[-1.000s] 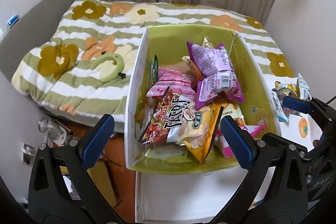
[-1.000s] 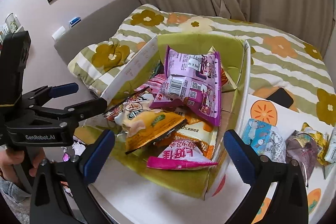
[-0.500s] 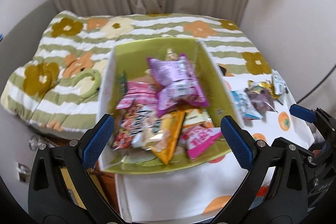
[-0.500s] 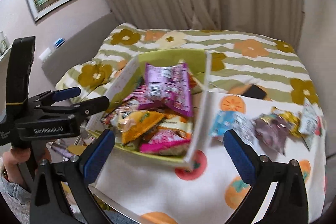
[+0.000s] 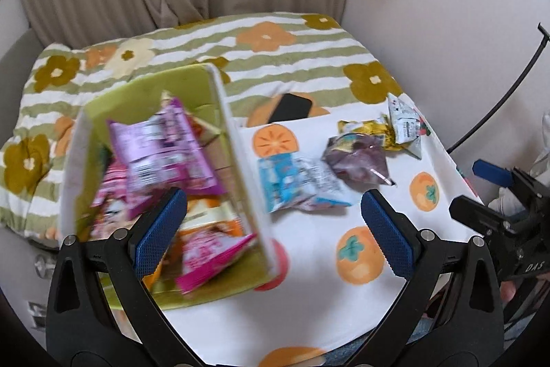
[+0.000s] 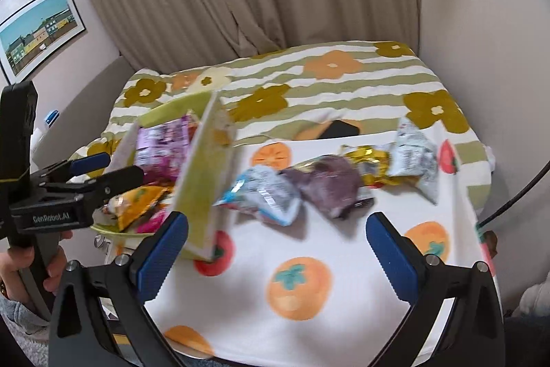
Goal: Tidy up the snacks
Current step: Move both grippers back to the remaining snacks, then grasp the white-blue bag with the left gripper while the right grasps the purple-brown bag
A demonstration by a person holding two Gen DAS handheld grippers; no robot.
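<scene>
A green box [image 5: 237, 160] [image 6: 202, 174] holds several snack bags, a purple one [image 5: 161, 147] on top and a pink one [image 5: 209, 257] near the front. Loose on the fruit-print cloth [image 5: 309, 281] [image 6: 309, 246] to its right lie a blue-white packet [image 5: 299, 181] [image 6: 264, 191], a dark purple packet [image 5: 357, 157] [image 6: 326, 184], a gold packet [image 5: 367, 129] [image 6: 367, 160] and a white packet [image 5: 405, 122] [image 6: 412, 153]. My left gripper [image 5: 271, 229] hangs open above the box's right wall. My right gripper [image 6: 275, 250] is open over the cloth, nothing between its fingers.
A black phone [image 5: 290, 107] [image 6: 338, 129] lies at the cloth's far edge on a flowered striped blanket [image 5: 275, 57]. Curtains and walls close the back and right. A hand holds the left gripper's handle [image 6: 31, 222]. A black cable [image 5: 508, 85] curves at the right.
Both views have swung right, from over the box toward the cloth. The loose packets now sit near the middle of each view. The frames are blurred by motion.
</scene>
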